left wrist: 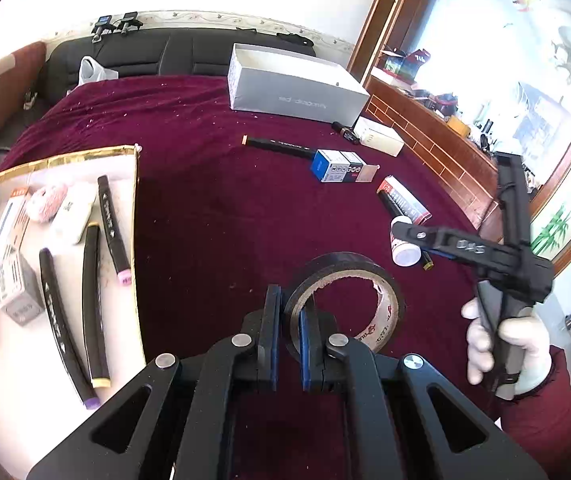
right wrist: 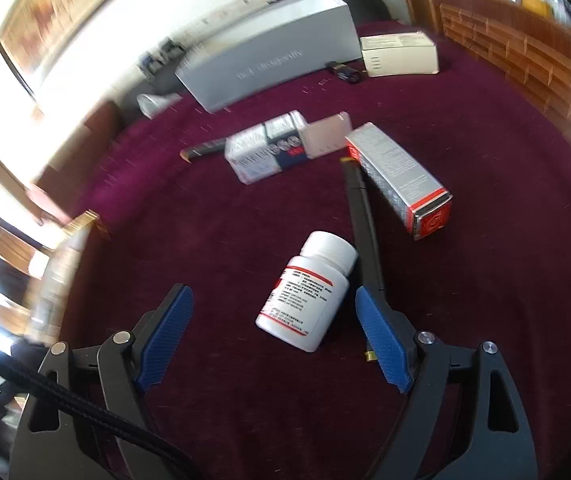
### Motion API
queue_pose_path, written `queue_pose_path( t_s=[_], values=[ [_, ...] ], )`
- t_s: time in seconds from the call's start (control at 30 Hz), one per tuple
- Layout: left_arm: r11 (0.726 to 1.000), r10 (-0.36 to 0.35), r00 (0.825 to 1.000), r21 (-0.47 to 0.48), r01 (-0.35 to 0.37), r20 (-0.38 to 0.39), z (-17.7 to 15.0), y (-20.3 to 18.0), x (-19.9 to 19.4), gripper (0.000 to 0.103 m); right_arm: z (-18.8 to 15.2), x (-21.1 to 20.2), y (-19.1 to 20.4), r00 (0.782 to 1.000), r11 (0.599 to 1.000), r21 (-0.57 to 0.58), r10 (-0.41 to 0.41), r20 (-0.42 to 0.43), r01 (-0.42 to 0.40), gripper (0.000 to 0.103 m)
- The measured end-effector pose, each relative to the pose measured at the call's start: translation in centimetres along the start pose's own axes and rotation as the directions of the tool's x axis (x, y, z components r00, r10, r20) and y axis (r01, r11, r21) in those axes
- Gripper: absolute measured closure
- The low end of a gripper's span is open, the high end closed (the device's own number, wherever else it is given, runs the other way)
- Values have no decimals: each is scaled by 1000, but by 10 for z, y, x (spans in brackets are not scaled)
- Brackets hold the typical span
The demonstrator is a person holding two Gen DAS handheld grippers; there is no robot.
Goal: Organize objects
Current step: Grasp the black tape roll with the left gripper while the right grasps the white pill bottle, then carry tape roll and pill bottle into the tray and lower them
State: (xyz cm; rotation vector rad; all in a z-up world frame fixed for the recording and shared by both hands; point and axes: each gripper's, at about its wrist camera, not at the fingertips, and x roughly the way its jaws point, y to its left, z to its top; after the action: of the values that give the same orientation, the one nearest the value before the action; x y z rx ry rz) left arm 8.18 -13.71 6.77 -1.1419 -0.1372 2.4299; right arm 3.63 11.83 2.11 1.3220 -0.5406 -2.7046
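My left gripper (left wrist: 288,316) is shut on the rim of a black tape roll (left wrist: 349,276), held above the dark red cloth. A gold-edged white tray (left wrist: 125,151) lies to its left and holds several markers, boxes and small bottles. My right gripper (right wrist: 273,320) is open, with its fingers on either side of a white pill bottle (right wrist: 309,292) that lies on the cloth. A black marker (right wrist: 363,220) lies along the bottle's right side. The right gripper also shows in the left wrist view (left wrist: 405,238), over the bottle (left wrist: 405,254).
A grey open box (left wrist: 293,84) stands at the back. A cream box (left wrist: 379,136), a blue-and-white box (left wrist: 339,166), a red-and-silver box (right wrist: 399,180) and a black marker (left wrist: 277,146) lie on the cloth. A wooden ledge (left wrist: 437,136) runs along the right.
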Motion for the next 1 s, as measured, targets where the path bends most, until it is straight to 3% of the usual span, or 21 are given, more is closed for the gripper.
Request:
queue_pose_path(
  t_s=[0.23,0.4,0.43,0.5,0.53,0.77,0.9,1.0],
  values=[
    [1000,4,1000,-21,-3,22,-10,14,-14,97,5,17,19,986,986,-35,-164,-27,163,25],
    [999,6,1000,-45,-5,28,-15,26,-19,97,6,33,27,967,969,-65,-244,-77,239,42],
    [999,8,999,-50,-6,31,-17,28,-20,97,6,33,28,963,965,-72,-258,-72,253,48],
    [998,13,999,-62,-11,37,-18,34,-22,97,4,31,28,955,956,-79,-289,-69,284,70],
    [997,15,999,-71,-12,39,-19,37,-24,97,4,29,27,955,957,-77,-286,-71,281,70],
    [990,46,997,-136,-36,68,-26,71,-45,97,-2,7,33,986,990,-21,-140,-88,138,70],
    [981,92,992,-176,-76,85,-33,95,-63,97,-3,-10,62,996,999,-36,-19,-82,16,70],
    [970,143,985,-212,-120,94,-40,116,-80,97,-6,-15,95,992,993,-69,85,-90,-91,70]
  ],
)
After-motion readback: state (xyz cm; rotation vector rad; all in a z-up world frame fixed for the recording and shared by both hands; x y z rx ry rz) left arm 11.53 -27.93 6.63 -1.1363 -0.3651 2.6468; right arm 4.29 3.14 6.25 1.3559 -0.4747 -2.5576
